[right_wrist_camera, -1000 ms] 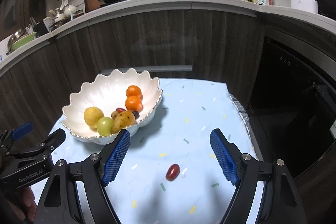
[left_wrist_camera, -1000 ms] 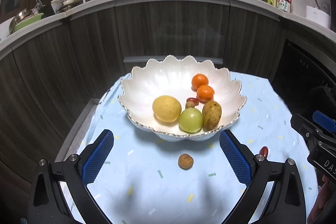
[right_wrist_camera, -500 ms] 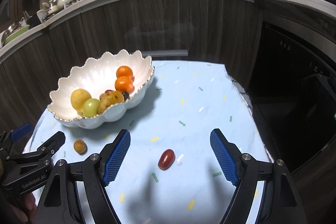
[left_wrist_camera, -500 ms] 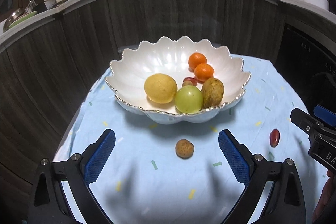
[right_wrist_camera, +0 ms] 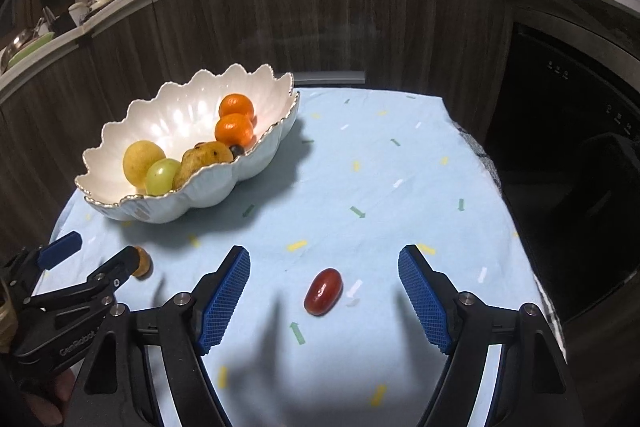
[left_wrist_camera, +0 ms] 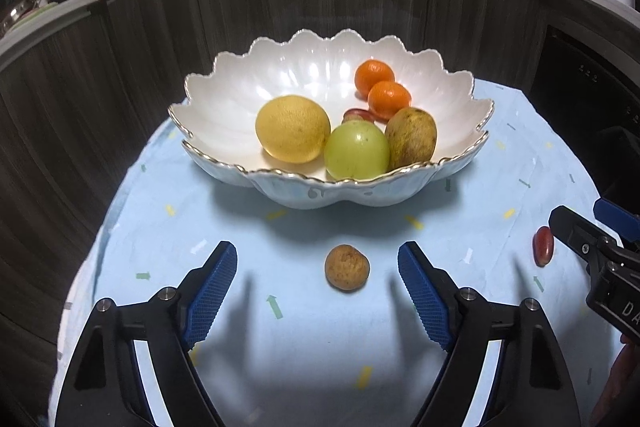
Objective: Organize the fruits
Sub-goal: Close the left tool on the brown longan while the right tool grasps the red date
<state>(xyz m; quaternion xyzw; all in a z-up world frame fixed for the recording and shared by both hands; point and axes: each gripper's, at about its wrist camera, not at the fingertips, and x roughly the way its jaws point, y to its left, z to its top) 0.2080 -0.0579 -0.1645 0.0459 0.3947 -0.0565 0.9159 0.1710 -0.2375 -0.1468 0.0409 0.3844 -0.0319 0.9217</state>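
Left gripper (left_wrist_camera: 318,291): jaws closing, nothing gripped; brown fruit (left_wrist_camera: 346,267) low centre of frame, off-centre toward right pad, may roll away. Bowl (left_wrist_camera: 224,107) above. Right gripper (right_wrist_camera: 324,293): jaws closing, empty; red fruit (right_wrist_camera: 323,291) low centre, slick, may squirt out.

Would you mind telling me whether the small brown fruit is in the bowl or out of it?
Out: the small brown fruit lies on the blue cloth in front of the bowl.
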